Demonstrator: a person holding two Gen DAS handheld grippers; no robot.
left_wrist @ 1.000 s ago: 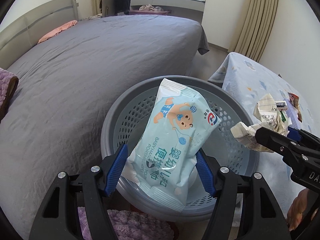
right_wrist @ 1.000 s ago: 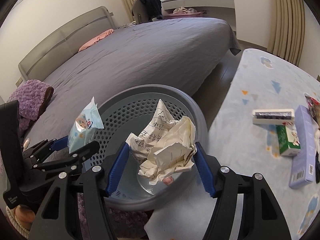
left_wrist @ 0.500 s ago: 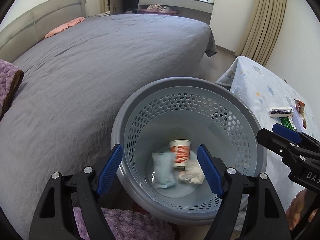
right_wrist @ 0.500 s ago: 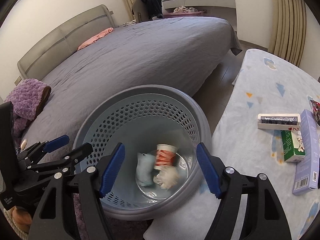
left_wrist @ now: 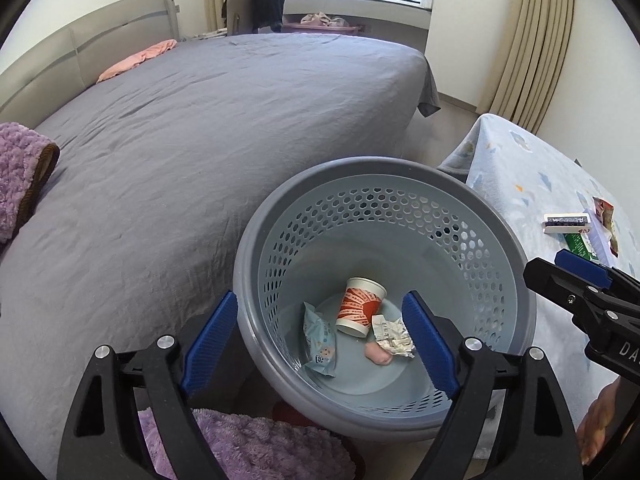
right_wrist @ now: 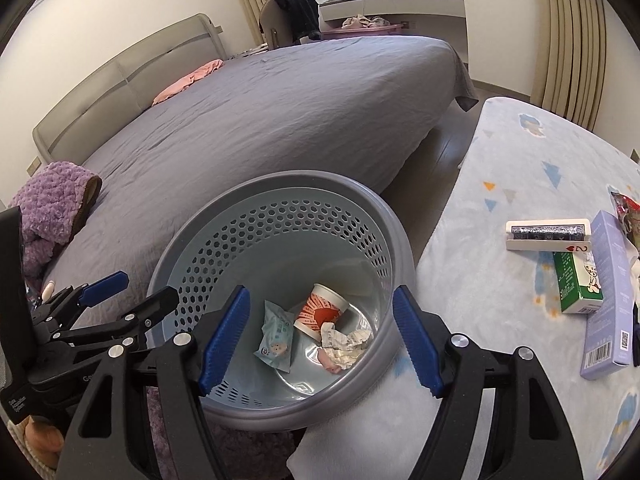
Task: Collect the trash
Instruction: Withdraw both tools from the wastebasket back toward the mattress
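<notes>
Left claw [left_wrist: 320, 342]: wide apart and empty, hovering over the near rim of the bin [left_wrist: 496, 216].
Right claw [right_wrist: 320, 338]: also wide and empty, poised above the bin from the tabletop side, so anything let go would fall inside.
Bin: grey, perforated, standing between the bed [left_wrist: 200, 120] and the tabletop [right_wrist: 512, 168], within reach of both.
Trash in bin: a wipes pack [left_wrist: 320, 340], a paper cup [left_wrist: 360, 306] on its side, a crumpled paper [left_wrist: 392, 336] and a small pink lump [left_wrist: 378, 354], all lying loose on the bottom.
Tabletop: a card box [right_wrist: 546, 236], a green carton [right_wrist: 576, 284], a lilac box [right_wrist: 608, 296] and a red wrapper [right_wrist: 628, 208] sit near the far edge, well apart from the bin.
Judgement: the wrapper looks the likeliest trash left; the right claw is nearer to it.
</notes>
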